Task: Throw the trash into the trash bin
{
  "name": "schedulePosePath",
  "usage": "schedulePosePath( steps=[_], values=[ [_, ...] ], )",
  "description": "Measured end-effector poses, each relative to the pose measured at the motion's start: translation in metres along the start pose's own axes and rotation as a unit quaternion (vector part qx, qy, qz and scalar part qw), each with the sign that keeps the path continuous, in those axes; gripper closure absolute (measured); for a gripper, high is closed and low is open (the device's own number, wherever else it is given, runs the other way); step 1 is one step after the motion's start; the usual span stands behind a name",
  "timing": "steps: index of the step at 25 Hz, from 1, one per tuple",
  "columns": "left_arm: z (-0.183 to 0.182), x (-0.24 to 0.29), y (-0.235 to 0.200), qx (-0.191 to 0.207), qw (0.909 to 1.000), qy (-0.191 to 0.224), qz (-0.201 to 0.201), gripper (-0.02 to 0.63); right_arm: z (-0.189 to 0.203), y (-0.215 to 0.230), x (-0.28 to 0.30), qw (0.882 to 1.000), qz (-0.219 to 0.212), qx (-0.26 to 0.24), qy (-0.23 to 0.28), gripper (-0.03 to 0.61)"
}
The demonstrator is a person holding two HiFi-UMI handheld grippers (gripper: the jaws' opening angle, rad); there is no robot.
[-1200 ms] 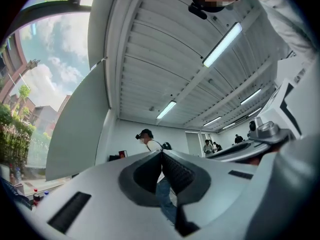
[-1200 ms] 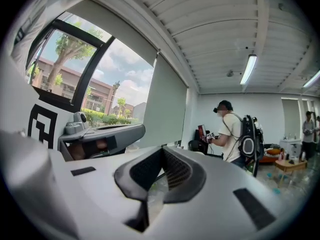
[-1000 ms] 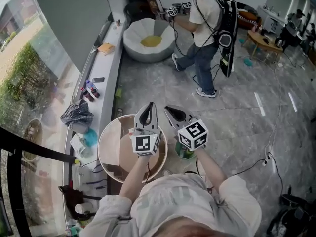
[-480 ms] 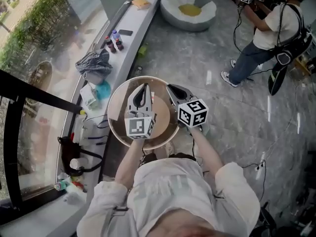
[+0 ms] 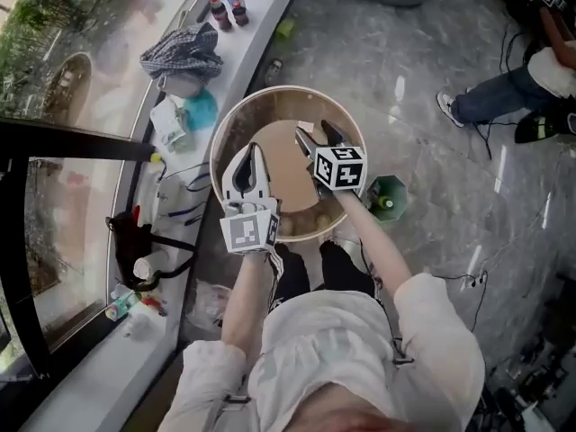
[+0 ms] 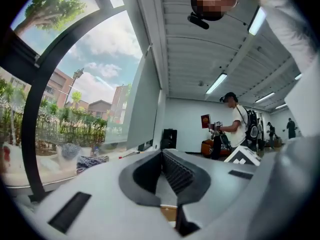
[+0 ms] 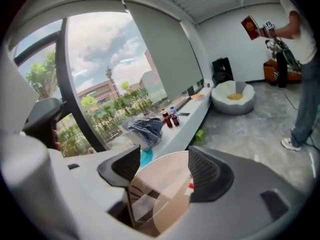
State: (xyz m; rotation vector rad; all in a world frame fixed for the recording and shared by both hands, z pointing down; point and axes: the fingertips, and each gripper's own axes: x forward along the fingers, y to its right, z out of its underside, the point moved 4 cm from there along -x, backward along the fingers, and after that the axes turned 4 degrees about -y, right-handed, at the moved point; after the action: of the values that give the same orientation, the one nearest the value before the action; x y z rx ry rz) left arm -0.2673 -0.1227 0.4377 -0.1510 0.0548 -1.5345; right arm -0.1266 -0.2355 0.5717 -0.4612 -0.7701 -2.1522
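- Grey polished floor (image 5: 423, 52) fills the right side of the head view; a white window ledge (image 5: 261, 34) runs along the upper left.
- Ledge contents: two dark bottles (image 5: 227, 5) at the top edge and a checked cloth (image 5: 183, 52) just below them.
- Round trash bin (image 5: 236, 115) stands at frame centre, close against the ledge, with its mouth open to the camera.
- Trash: a brown cardboard piece (image 5: 286, 156) lies inside the bin, leaning across its middle.
- A green container (image 5: 389, 196) sits on the floor just beside the bin's right side.
- Left gripper (image 5: 251, 149) is held over the bin's lower-left part. In the left gripper view its fingers meet at the tips, closed, with nothing seen between them (image 6: 161, 153).
- Right gripper (image 5: 315, 133) is over the bin's right half and angled downward. Its jaws have just been opening and now stand well apart (image 7: 164, 156). Nothing is clamped between them, and only the bin interior (image 7: 172, 176) shows through the gap.
- A second person (image 5: 490, 102) stands at the upper right, well apart from the bin.
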Motion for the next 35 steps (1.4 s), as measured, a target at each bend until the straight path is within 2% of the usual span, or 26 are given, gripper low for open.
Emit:
schedulePosePath(
  steps=[3, 6, 9, 11, 14, 18, 20, 24, 26, 28, 32, 35],
  values=[
    [0.044, -0.007, -0.028, -0.007, 0.9990, -0.033, -0.029, 0.601, 0.054, 0.024, 0.059, 0.997, 0.047, 0.032, -0.046, 0.264],
    [0.100, -0.020, -0.045, -0.026, 0.9957, -0.071, -0.053, 0.601, 0.113, 0.053, 0.109, 0.989, 0.107, 0.039, -0.090, 0.232],
    [0.149, -0.034, -0.053, -0.051, 0.9908, -0.106, -0.068, 0.601, 0.155, 0.078, 0.146, 0.981, 0.155, 0.058, -0.104, 0.230],
    [0.164, -0.047, -0.053, -0.060, 0.9894, -0.112, -0.072, 0.601, 0.172, 0.094, 0.162, 0.975, 0.189, 0.062, -0.101, 0.230],
    [0.177, -0.063, -0.055, -0.050, 0.9882, -0.122, -0.078, 0.601, 0.191, 0.113, 0.176, 0.966, 0.230, 0.065, -0.103, 0.230],
    [0.190, -0.077, -0.070, -0.055, 0.9817, -0.139, -0.118, 0.601, 0.209, 0.116, 0.182, 0.963, 0.227, 0.070, -0.128, 0.230],
    [0.192, -0.079, -0.076, -0.062, 0.9786, -0.140, -0.137, 0.601, 0.213, 0.115, 0.185, 0.964, 0.229, 0.049, -0.128, 0.230],
    [0.188, -0.072, -0.076, -0.062, 0.9802, -0.131, -0.135, 0.601, 0.211, 0.115, 0.184, 0.963, 0.240, 0.035, -0.114, 0.233],
    [0.183, -0.067, -0.073, -0.076, 0.9807, -0.123, -0.131, 0.601, 0.212, 0.118, 0.181, 0.964, 0.236, 0.029, -0.123, 0.291],
    [0.172, -0.061, -0.069, -0.077, 0.9826, -0.116, -0.122, 0.601, 0.205, 0.120, 0.177, 0.965, 0.228, 0.023, -0.132, 0.296],
    [0.139, -0.041, -0.060, -0.071, 0.9877, -0.104, -0.093, 0.601, 0.160, 0.111, 0.156, 0.972, 0.212, -0.009, -0.103, 0.296],
    [0.097, -0.019, -0.050, -0.072, 0.9924, -0.073, -0.069, 0.601, 0.094, 0.090, 0.131, 0.979, 0.197, -0.020, -0.051, 0.296]
  ],
)
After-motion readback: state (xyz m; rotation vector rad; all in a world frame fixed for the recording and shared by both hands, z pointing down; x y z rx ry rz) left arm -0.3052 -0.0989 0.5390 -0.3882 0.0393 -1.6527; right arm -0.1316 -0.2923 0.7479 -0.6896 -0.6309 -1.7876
